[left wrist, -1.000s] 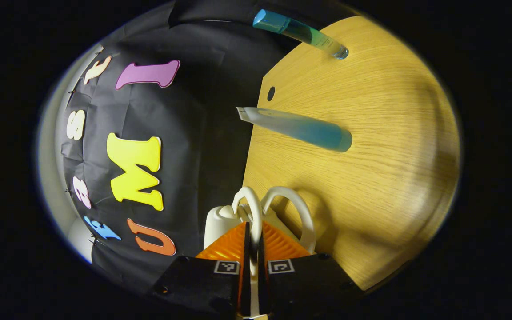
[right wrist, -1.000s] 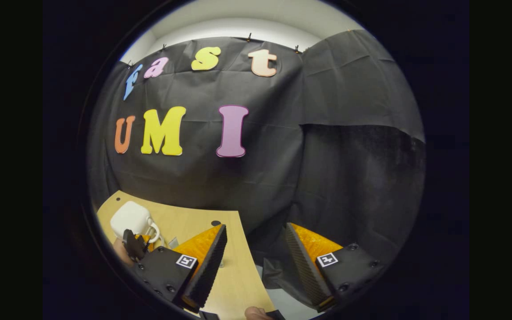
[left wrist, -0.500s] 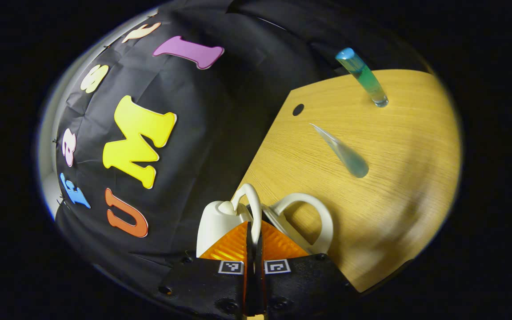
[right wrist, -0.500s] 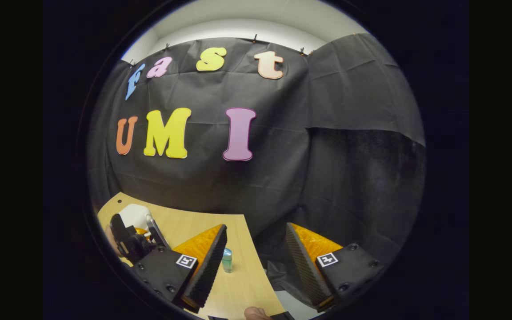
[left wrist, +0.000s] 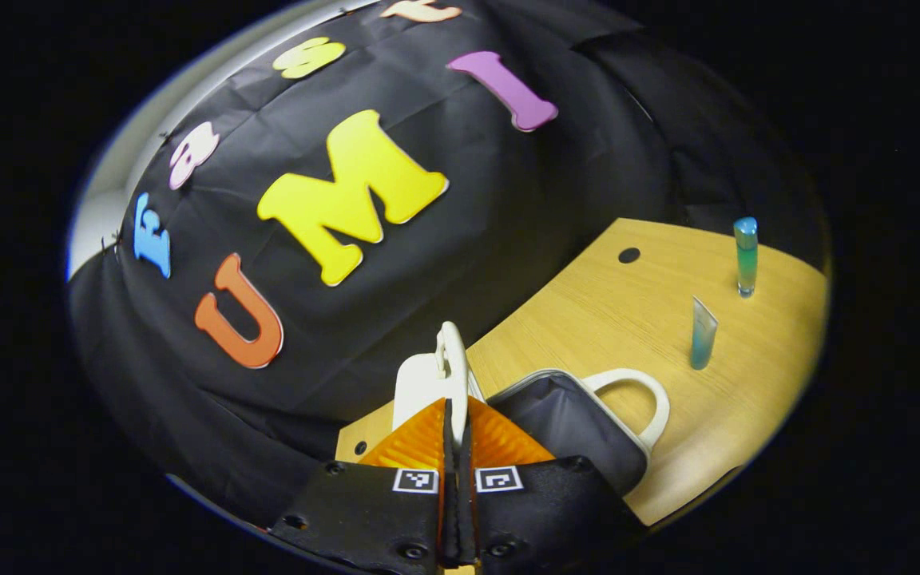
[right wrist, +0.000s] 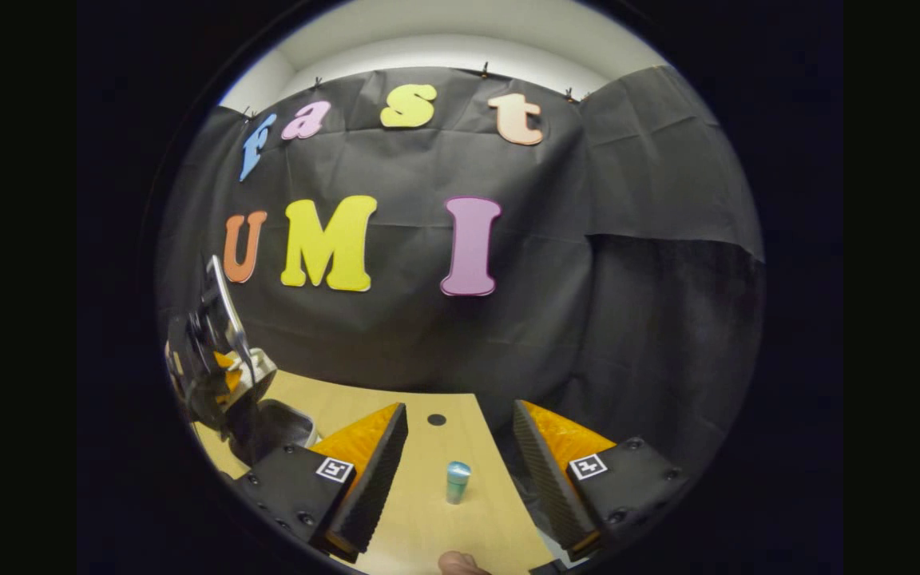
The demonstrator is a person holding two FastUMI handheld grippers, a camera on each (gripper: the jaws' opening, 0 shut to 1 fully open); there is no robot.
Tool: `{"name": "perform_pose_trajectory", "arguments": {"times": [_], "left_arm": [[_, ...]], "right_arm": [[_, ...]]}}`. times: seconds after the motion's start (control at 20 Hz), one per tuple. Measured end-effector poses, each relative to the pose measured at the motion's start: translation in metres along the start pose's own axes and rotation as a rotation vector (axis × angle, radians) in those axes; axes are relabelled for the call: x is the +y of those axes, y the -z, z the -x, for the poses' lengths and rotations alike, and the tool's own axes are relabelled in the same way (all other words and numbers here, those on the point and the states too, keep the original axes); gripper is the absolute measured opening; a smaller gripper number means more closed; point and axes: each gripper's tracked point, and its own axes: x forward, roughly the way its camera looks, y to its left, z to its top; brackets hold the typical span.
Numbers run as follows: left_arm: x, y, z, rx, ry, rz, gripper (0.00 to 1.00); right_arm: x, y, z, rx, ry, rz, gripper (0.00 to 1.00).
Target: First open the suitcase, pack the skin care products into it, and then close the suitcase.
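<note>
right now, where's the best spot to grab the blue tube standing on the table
Probably the round lower body of the blue tube, coming level from the side, since it stands upright on its wide end with a flat, thin crimp on top. The right gripper is open. The taller bottle stands apart, so there seems to be room.

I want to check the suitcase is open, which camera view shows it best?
The left gripper view: the suitcase shows its dark lining and a handle. The right gripper view catches it small at the left edge.
</note>
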Motion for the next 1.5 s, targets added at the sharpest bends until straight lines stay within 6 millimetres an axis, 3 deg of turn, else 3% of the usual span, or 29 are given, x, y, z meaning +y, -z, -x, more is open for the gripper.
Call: {"name": "perform_pose_trajectory", "arguments": {"times": [0.25,0.45,0.55,0.8,0.95,1.2,1.3,1.5], "left_arm": [[0.076,0.023,0.003,-0.023,-0.017,0.249,0.03],[0.127,0.061,0.0,-0.043,0.002,0.359,0.03],[0.153,0.088,-0.006,-0.027,-0.001,0.396,0.03],[0.19,0.174,-0.029,0.072,-0.022,0.459,0.03],[0.193,0.225,-0.046,0.142,-0.01,0.516,0.03],[0.18,0.298,-0.071,0.268,0.066,0.722,0.04],[0.173,0.321,-0.074,0.312,0.089,0.79,0.04],[0.154,0.347,-0.087,0.35,0.153,0.914,0.06]], "right_arm": [[0.055,-0.008,-0.012,-0.007,-0.054,0.016,0.79],[0.093,-0.015,-0.021,-0.012,-0.071,0.045,0.79],[0.11,-0.012,-0.024,0.0,-0.079,0.053,0.79],[0.134,-0.007,-0.021,0.023,-0.065,0.102,0.79],[0.139,-0.001,-0.019,0.043,-0.045,0.124,0.8],[0.141,-0.001,-0.02,0.051,-0.019,0.167,0.79],[0.144,0.001,-0.021,0.063,-0.016,0.172,0.78],[0.148,0.004,-0.019,0.075,-0.007,0.202,0.79]]}}
